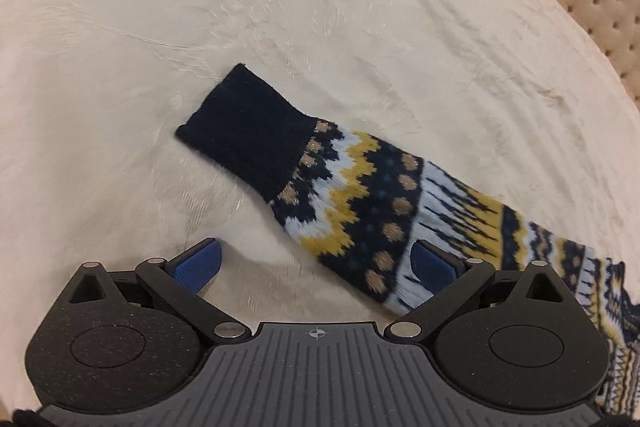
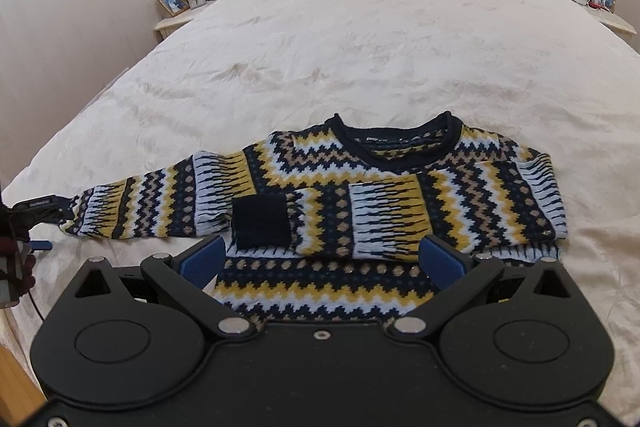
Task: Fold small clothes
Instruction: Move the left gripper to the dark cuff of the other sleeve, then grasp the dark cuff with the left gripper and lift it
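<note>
navy, yellow, pale-blue zigzag sweater (image 2: pixel 360 183) — plain navy cuff (image 1: pixel 248 127) — on cream bedspread (image 2: pixel 360 39).

The left gripper (image 1: pixel 316 263) hangs wide open over a patterned sleeve (image 1: pixel 360 203). The sleeve's navy cuff (image 1: pixel 244 129) lies flat on the cream bedspread (image 1: pixel 360 7).

Left hand-held gripper (image 1: pixel 316 265) with jaws spread wide, right hand-held gripper (image 2: pixel 322 259) likewise wide apart, both angled downward

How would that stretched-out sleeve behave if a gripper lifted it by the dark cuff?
Probably floppy: the sleeve is soft knit lying flat on the bedspread, so it should droop from the cuff. Its fuzzy yarn likely grips the blue pads rather than slipping.
</note>
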A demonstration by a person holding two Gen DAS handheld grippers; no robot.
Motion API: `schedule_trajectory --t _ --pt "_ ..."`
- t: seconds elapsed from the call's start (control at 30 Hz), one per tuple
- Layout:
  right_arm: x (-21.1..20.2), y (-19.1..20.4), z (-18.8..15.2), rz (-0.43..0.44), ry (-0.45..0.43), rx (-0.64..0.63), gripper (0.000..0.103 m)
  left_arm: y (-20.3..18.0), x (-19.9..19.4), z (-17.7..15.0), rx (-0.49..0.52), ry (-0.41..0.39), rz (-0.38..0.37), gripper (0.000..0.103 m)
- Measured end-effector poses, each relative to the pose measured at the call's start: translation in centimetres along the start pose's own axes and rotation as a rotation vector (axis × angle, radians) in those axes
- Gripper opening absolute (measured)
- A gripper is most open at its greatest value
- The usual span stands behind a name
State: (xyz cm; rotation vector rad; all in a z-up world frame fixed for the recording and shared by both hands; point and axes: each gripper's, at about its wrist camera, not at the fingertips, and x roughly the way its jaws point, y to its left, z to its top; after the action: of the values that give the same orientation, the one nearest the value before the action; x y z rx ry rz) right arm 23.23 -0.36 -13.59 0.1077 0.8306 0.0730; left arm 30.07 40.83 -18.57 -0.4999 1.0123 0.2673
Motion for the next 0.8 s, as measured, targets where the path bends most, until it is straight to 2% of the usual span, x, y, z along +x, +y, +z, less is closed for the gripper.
schedule_trajectory --t 0.13,0.47,0.6,0.7,0.73,0.77,0.8 --pt "0.5 0.7 0.2 -0.011 0.024 -0.008 0.102 0.3 1.6 0.6 0.003 0.019 0.005 0.102" --pt "3.3 2.8 1.8 0.014 0.072 -0.027 0.102 0.6 3.7 2.8 -0.011 0.008 -0.019 0.102" --pt "4.4 3.7 2.3 0.036 0.092 -0.052 0.102 1.1 3.7 3.0 -0.077 -0.024 -0.025 0.100" --pt "5.0 4.2 2.6 0.049 0.108 -0.067 0.102 1.2 3.3 2.7 -0.096 -0.042 0.004 0.084" --pt "5.1 4.2 2.6 0.052 0.111 -0.071 0.102 1.1 3.1 2.7 -0.085 -0.050 0.016 0.070" --pt "5.2 4.3 2.6 0.056 0.114 -0.073 0.102 1.1 2.8 2.5 -0.069 -0.059 0.024 0.050" --pt "5.2 4.3 2.6 0.059 0.116 -0.074 0.102 1.1 2.5 2.5 -0.058 -0.068 0.028 0.039"
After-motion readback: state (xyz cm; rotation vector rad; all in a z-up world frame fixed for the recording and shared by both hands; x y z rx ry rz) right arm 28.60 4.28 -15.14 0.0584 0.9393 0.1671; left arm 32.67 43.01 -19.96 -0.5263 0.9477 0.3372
